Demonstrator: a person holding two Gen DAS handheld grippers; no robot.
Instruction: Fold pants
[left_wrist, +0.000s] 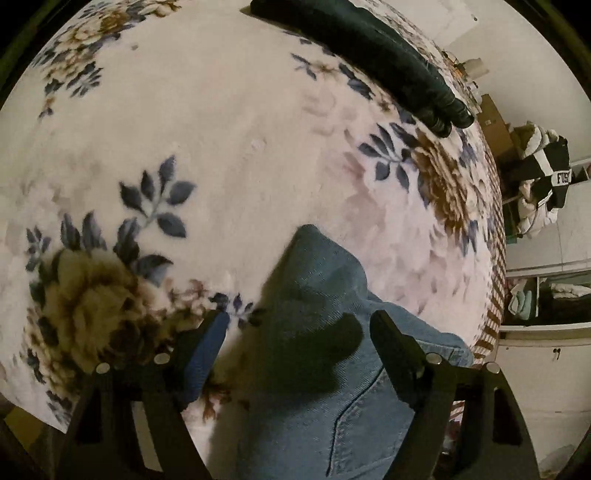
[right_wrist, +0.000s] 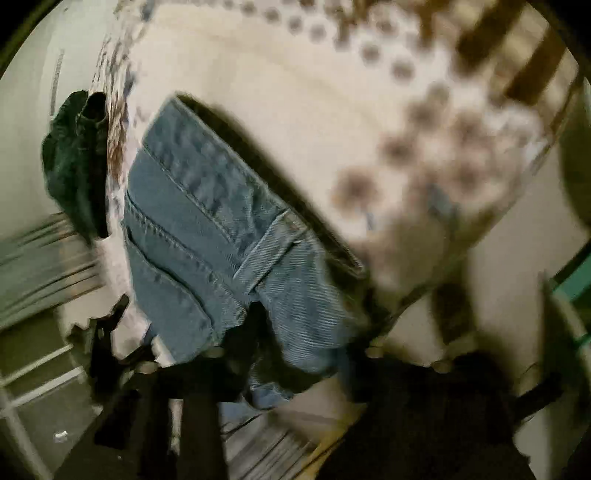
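Blue denim pants (left_wrist: 325, 332) lie on a bed covered by a pale floral blanket (left_wrist: 221, 129), near the bed's right edge. One rounded denim corner pokes up from the blanket, most likely lifted so that part can be carried over for a fold.

The left gripper (left_wrist: 297, 332) points steeply down over that corner. Its two black fingers stand wide apart on either side of the denim, and neither pad presses the cloth. It looks set to close on the corner or has let it rest there; I cannot tell which.

The right wrist view is blurred. It shows the waistband end of the pants (right_wrist: 207, 221), with seams and a belt loop, draped at the bed's edge. The right gripper (right_wrist: 295, 354) is angled down at this end, and denim sits bunched between its dark fingers. They appear close together on the fabric, though blur leaves the grip uncertain.

A dark green garment (left_wrist: 369, 48) lies at the far side of the bed, well apart from the pants.
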